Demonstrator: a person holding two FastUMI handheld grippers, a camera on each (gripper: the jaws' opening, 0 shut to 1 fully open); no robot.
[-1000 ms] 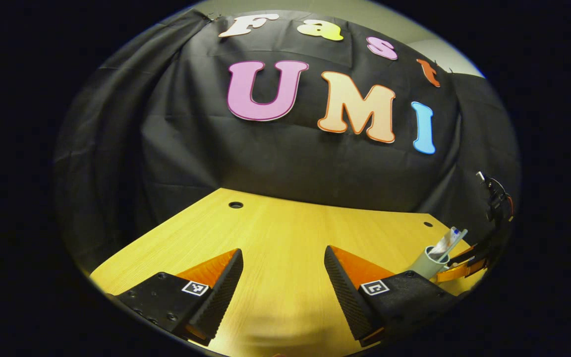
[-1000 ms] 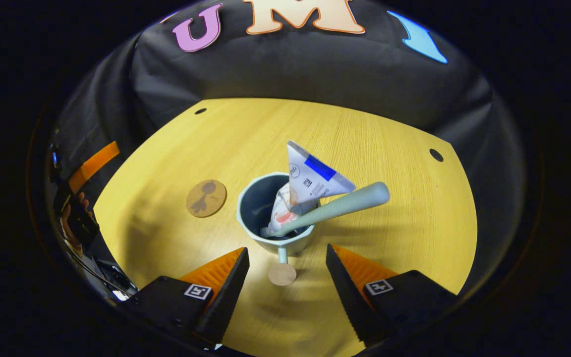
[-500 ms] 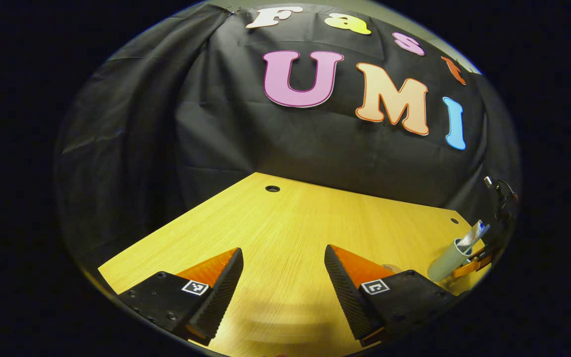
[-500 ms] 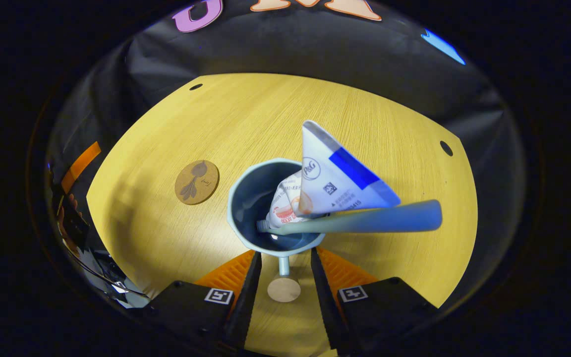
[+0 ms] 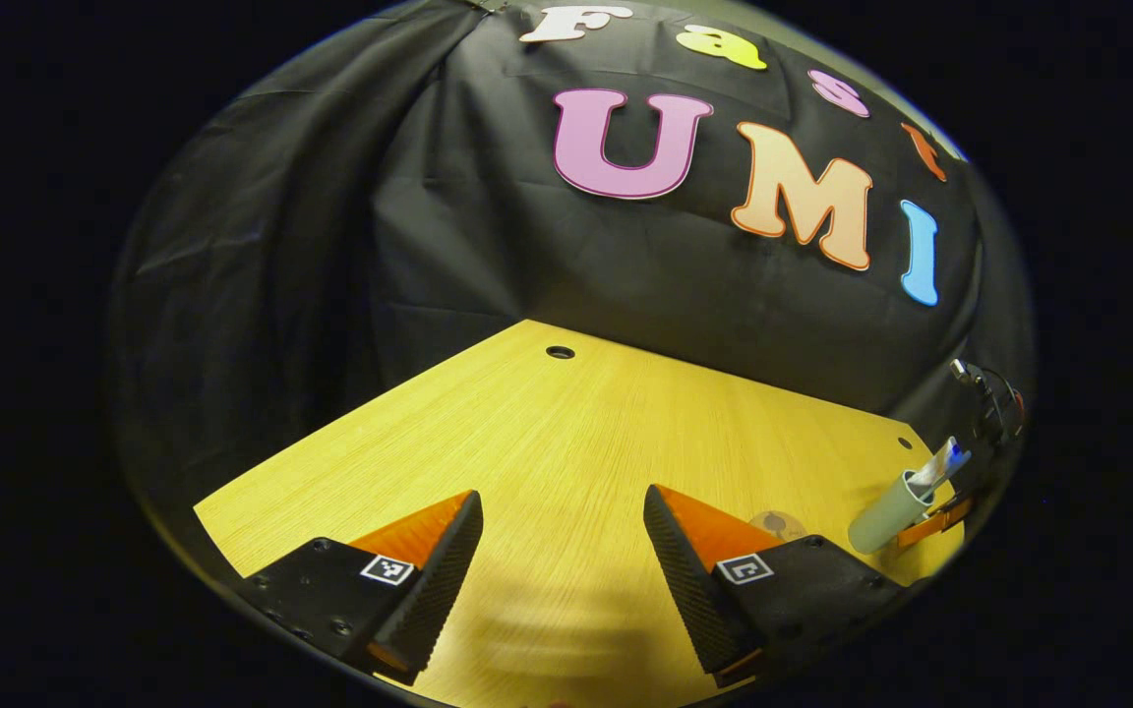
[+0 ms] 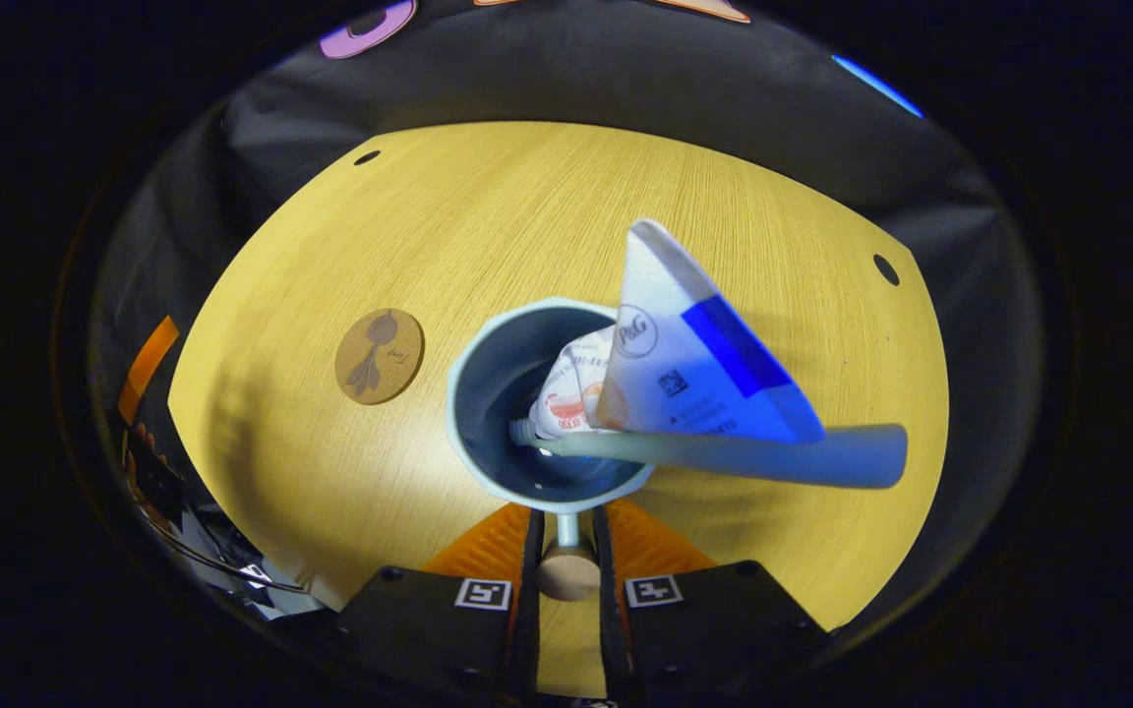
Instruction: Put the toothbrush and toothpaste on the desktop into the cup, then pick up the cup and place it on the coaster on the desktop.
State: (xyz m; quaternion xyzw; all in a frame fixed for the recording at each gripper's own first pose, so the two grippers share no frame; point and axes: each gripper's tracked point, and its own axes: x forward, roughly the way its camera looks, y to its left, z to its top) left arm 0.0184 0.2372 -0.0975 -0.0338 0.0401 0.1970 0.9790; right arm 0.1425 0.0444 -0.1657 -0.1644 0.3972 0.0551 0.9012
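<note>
In the right gripper view a pale blue-grey cup stands on the wooden desktop. A white and blue toothpaste tube and a pale green toothbrush lean out of it to the right. My right gripper is shut on the cup's handle, a short stem with a round wooden knob. The round brown coaster lies left of the cup, apart from it. My left gripper hangs open over bare desktop. At the far right of the left gripper view are the cup and the coaster.
The desktop has small round holes near its back corners. Black cloth closes the booth behind and beside the table. The other gripper and a hand sit at the left edge of the right gripper view, beyond the table edge.
My right gripper has moved in on the cup and closed from wide open onto the handle. The left gripper view has swung left, so the cup sits farther off at its right.
</note>
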